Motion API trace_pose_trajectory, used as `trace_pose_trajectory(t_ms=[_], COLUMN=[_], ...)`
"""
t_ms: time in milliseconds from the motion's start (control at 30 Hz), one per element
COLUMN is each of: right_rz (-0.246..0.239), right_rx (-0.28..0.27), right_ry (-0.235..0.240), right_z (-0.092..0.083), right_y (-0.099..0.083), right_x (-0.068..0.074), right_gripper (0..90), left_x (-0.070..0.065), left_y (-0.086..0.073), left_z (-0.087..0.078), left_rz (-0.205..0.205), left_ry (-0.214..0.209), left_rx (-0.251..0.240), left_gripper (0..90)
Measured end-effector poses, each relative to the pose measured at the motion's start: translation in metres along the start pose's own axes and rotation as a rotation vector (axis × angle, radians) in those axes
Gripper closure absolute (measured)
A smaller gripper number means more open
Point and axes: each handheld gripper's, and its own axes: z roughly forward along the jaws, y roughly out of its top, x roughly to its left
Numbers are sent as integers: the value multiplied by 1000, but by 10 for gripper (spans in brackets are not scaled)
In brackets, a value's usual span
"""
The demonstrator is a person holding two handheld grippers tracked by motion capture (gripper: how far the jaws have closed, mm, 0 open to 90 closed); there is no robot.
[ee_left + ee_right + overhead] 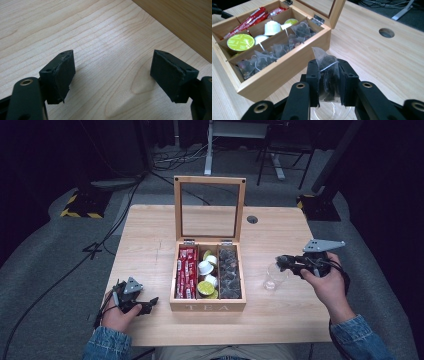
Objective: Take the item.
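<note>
Tea bag (327, 75) pinched in right hand-held gripper (329, 83) above glass (274, 277), at three o'clock of tea box (207, 306); drop remains. Left hand-held gripper (112, 72) spread, idle.

Red sachets (186, 272), capsules (205, 267), perhaps coffee.

The tea bag (327, 75) is a translucent mesh pyramid packed with dark leaves, a thin white thread crossing its face. It stands upright, one corner pointing to twelve o'clock, pinched between the right gripper's (329, 82) black pads. At six o'clock under it sits the clear glass cup (274, 276), upright on the table at three o'clock from the wooden tea box (207, 306).
</note>
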Motion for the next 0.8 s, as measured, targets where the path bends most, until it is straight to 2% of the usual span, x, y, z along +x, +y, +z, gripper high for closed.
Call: trace_pose_trajectory(t_ms=[233,800], right_rz=[25,12], right_rx=[30,114], right_ry=[6,4], right_z=[9,29], right_y=[-10,-22], right_x=[-4,-4], right_gripper=[735,731], left_x=[0,0], left_y=[0,0], left_z=[0,0], left_rz=[1,2], left_ry=[1,5], left_rx=[0,1], left_gripper=[204,204])
